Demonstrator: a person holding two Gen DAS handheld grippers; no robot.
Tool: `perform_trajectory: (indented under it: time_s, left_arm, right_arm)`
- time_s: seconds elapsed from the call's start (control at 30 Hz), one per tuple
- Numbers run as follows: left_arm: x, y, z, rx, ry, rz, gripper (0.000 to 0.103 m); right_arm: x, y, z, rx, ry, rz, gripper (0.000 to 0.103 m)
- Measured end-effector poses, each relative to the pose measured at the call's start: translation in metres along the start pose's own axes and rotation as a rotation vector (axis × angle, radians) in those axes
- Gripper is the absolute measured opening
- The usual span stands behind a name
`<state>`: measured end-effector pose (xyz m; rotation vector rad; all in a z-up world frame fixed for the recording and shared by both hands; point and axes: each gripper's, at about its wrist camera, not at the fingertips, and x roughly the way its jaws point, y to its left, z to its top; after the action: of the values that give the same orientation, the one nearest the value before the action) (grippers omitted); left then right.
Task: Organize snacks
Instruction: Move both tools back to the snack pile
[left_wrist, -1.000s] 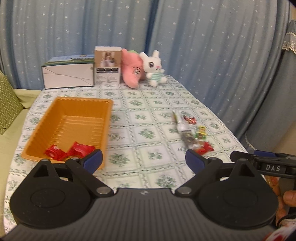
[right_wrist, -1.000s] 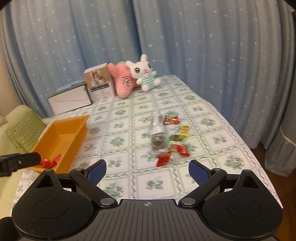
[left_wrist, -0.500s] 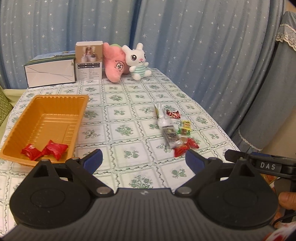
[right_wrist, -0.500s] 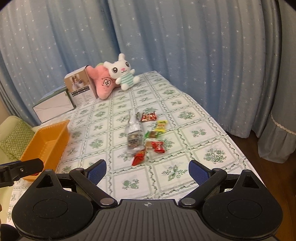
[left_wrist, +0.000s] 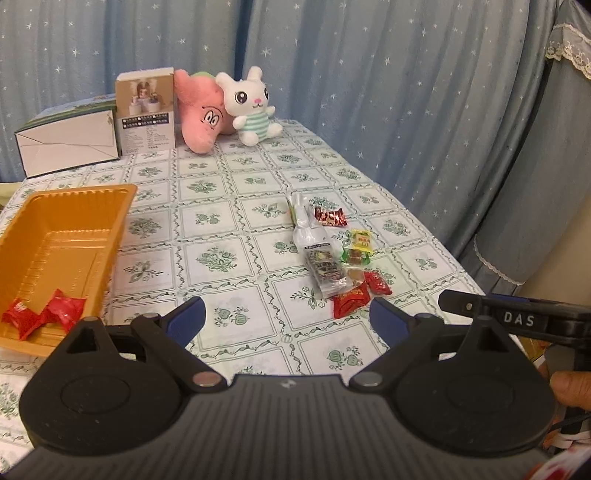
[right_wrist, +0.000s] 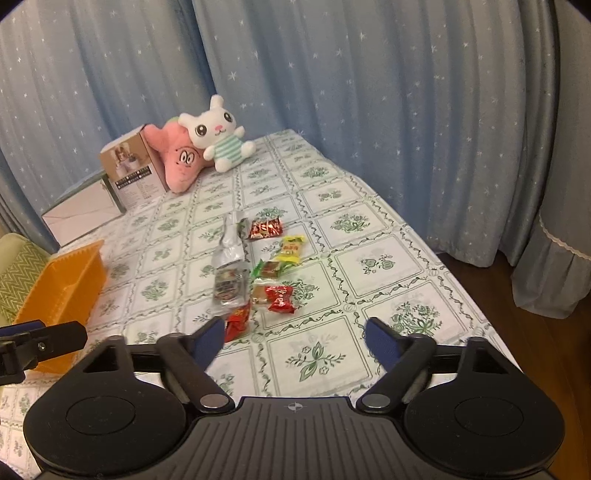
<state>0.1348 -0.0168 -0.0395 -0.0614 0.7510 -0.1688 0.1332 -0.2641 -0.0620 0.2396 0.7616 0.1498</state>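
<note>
Both views have slid closer to the loose pile of snacks (right_wrist: 258, 273) over the last second, and my right tongs (right_wrist: 293, 341) have just been narrowing; nothing sits between their pads yet, only bare table (right_wrist: 388, 258). I read this as the start of the next pick: the nearest red candy (right_wrist: 236, 320) lies just off the left pad at about 10 o'clock from the tong gap, partly hidden behind it. A second red candy (right_wrist: 280, 299) sits a little farther out at 12 o'clock, with the clear nut packet (right_wrist: 229, 284), green sweet and yellow sweet (right_wrist: 291, 249) beyond.

My left tongs (left_wrist: 287, 321) stand wide apart and carry nothing. From their camera the orange tray (left_wrist: 74, 206) is at 9 o'clock, with two red candies (left_wrist: 44, 314) already lying in its near corner, so the sorting is under way but most pieces are yet to be moved.

Both tools point steeply down toward the table, side by side; the right tool's tip shows at 3 o'clock in the left view, with a fingertip of the person's hand (left_wrist: 570, 387) under it. Plush toys and boxes stand well apart at the far end.
</note>
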Motion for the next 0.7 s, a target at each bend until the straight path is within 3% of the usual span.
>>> perform_trajectory:
  time_s: [0.23, 0.7]
  left_arm:
    - [0.042, 0.006, -0.001, -0.002, 0.038, 0.013, 0.094]
    - [0.086, 0.027, -0.002, -0.029, 0.070, -0.011, 0.094]
  right_arm:
    - [0.045, -0.005, 0.013, -0.005, 0.035, 0.024, 0.059]
    - [0.130, 0.006, 0.024, -0.093, 0.144, 0.018, 0.033]
